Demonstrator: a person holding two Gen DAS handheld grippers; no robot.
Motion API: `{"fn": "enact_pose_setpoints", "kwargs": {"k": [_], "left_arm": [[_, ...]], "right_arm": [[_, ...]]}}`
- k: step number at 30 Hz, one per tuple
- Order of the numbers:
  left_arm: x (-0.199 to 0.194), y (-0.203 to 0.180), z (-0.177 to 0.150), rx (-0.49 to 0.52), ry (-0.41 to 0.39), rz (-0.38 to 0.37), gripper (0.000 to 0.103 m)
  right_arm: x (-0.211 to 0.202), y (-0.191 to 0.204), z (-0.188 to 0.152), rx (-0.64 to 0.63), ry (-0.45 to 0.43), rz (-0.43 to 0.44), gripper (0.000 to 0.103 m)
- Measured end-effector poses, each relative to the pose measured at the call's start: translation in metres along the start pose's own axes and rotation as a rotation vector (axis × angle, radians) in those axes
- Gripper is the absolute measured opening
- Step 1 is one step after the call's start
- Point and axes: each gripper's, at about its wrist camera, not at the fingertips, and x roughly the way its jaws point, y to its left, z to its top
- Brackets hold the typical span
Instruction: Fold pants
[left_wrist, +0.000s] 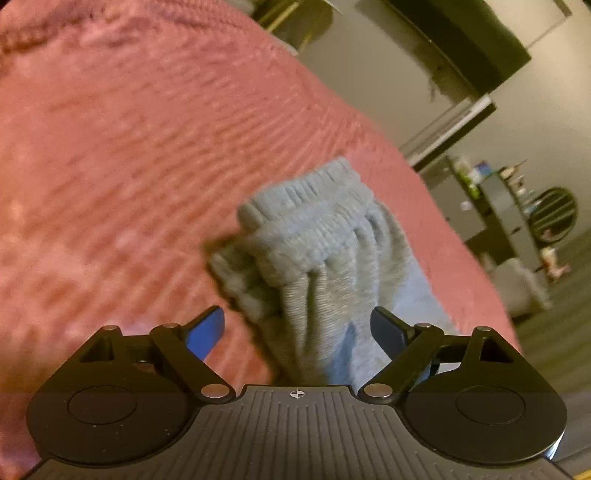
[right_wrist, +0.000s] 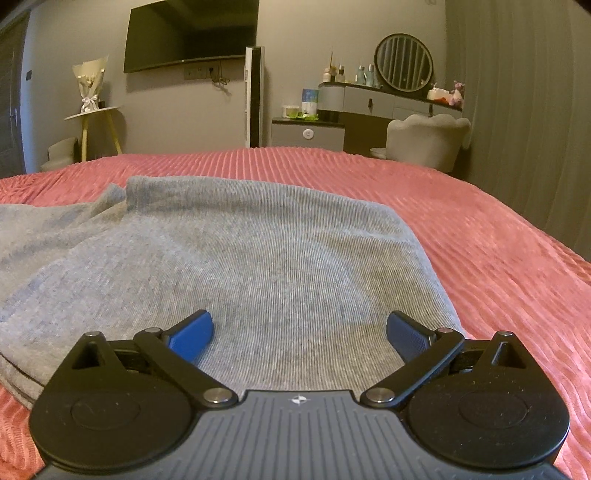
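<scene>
Pants of grey ribbed knit on corrugated pink bedspread

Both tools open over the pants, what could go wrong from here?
1. The bunched elastic waistband of the grey knit pants may get pinched in several layers by the left tool.
2. The right tool could snag the ribbed pink bedspread near the pants' edge.
</scene>
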Motion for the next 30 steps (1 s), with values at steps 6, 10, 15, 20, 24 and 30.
{"fn": "enact_pose_setpoints", "kwargs": {"k": [6,10,15,20,24,30], "left_arm": [[0.017,0.016,0.001,-0.115,0.012,-0.118,0.092],[0.004,0.024,-0.004,-0.122,-0.057,-0.3,0.088],[0.027,0.019,-0.01,-0.127,-0.005,-0.262,0.087],[0.039,0.0,-0.015,-0.074,0.006,-0.27,0.064],[0.033,-0.015,-0.012,-0.012,-0.03,-0.316,0.038],[0.06,0.006,-0.013,-0.214,0.044,-0.256,0.03]], "right_arm": [[-0.001,0.001,0.0,-0.003,-0.002,-0.005,0.1],[-0.001,0.001,0.0,-0.003,-0.002,-0.007,0.1],[-0.001,0.002,-0.001,-0.003,-0.004,-0.012,0.1],[-0.001,0.002,-0.001,-0.003,-0.005,-0.013,0.1],[0.0,0.002,-0.001,-0.003,-0.004,-0.014,0.1],[0.0,0.003,0.0,-0.002,-0.005,-0.017,0.1]]}}
